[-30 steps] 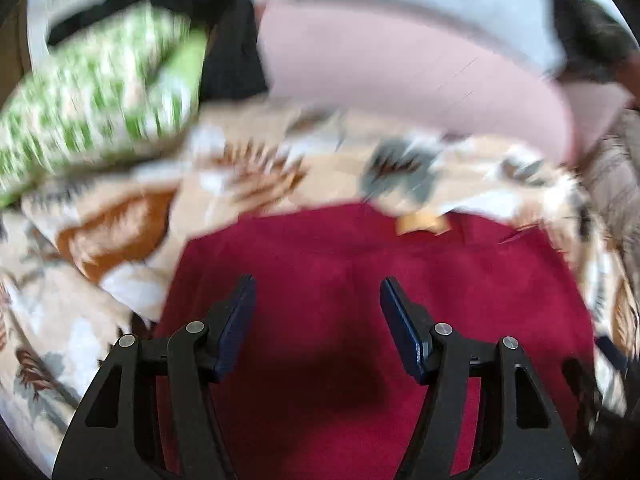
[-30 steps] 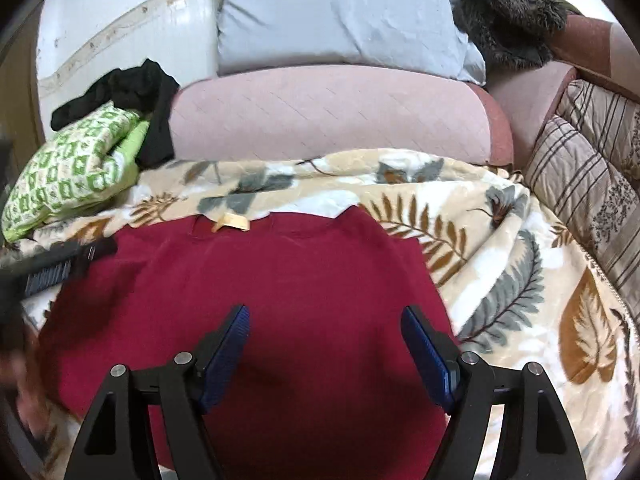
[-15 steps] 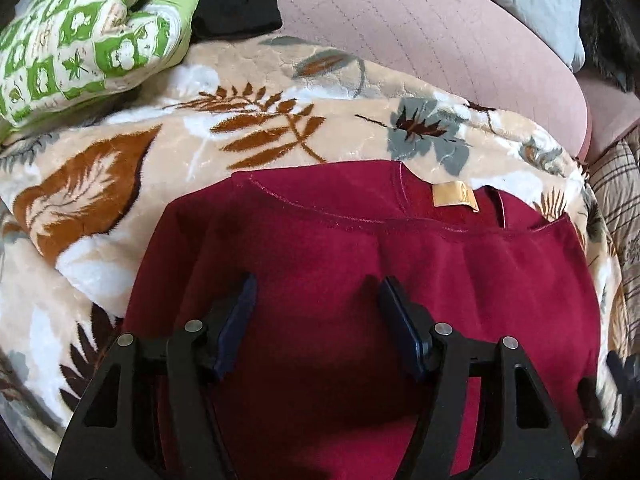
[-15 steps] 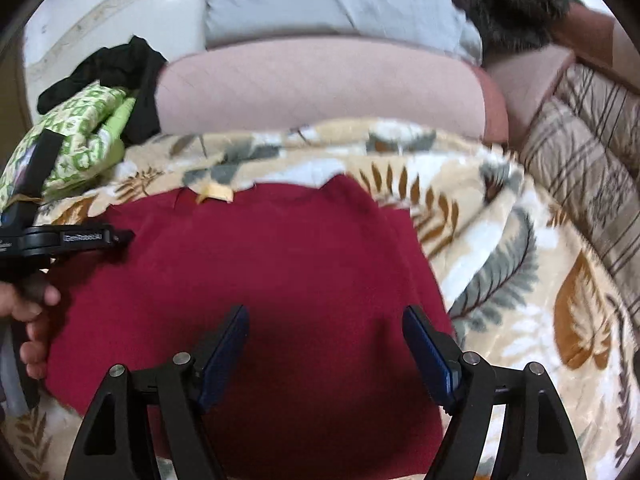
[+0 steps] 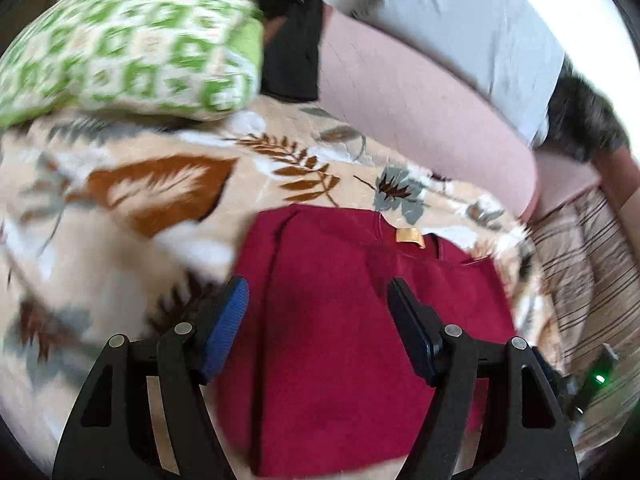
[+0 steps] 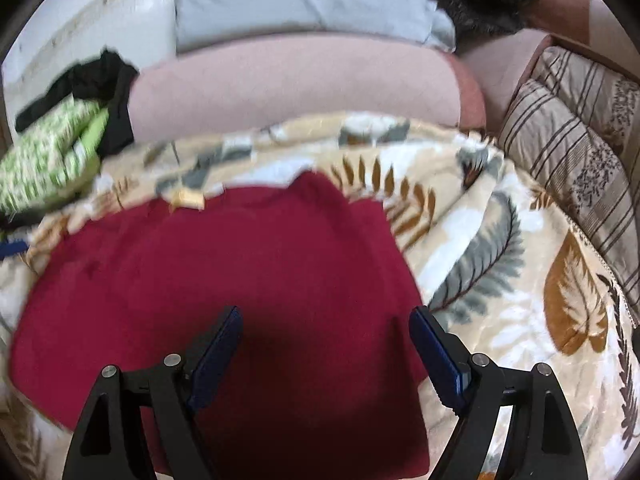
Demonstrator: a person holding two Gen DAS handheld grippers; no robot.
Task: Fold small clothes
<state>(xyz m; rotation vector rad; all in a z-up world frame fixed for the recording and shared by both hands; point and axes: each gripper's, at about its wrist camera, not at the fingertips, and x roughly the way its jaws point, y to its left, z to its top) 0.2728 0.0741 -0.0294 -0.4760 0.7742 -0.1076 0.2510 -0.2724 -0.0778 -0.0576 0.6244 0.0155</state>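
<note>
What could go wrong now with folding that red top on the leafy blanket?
The red top lies on a soft, rumpled leaf-print blanket, so a gripper could pinch blanket along with cloth. Both the left gripper and right gripper are open and empty, so the fold already made may slacken.

Red garment [image 6: 224,280] flat on leaf-print blanket [image 6: 500,260], right gripper [image 6: 326,344] spread, holding nothing, just widening.

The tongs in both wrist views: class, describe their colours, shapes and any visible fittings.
The left tongs and right tongs match: each has two black arms with triangular cut-outs. Round silver rivets or screw heads sit near the joints. Each arm ends in a flat, oblong, ribbed blue pad, set on the inner face. No cables, markings or sleeves show on either.
</note>
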